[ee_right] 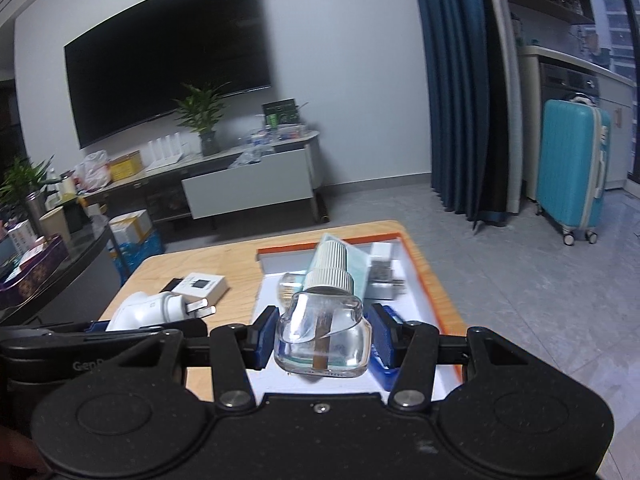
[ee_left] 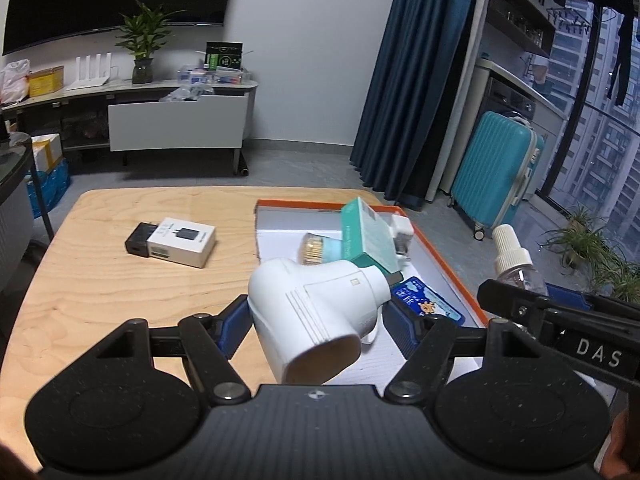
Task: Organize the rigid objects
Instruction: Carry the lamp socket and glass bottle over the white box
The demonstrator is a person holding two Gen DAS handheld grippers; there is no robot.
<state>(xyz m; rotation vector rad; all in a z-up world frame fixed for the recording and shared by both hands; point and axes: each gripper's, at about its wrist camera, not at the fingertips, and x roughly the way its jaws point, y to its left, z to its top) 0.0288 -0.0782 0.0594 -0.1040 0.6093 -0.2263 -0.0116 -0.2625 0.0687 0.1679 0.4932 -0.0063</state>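
The white plug-in heater (ee_left: 316,312) sat clenched in the left claw (ee_left: 316,320) above the bench (ee_left: 100,280) edge, while the right claw (ee_right: 320,340) gripped a clear glass bottle (ee_right: 322,336) over the orange-rimmed tray (ee_left: 444,256). Farther in, that tray held a teal box (ee_left: 368,236) and a toothpick jar (ee_left: 316,248); a charger box (ee_left: 182,242) lay apart, left.

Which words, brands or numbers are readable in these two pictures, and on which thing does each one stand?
"DAS": white letters on the right gripper body, left wrist view.
"Gen": cut-off letters on the left gripper body, right wrist view.
White charger box: print too small to read.
Teal box: side lettering blurred.
Blue packet: characters not legible.
Green-black box on the TV cabinet: too small.
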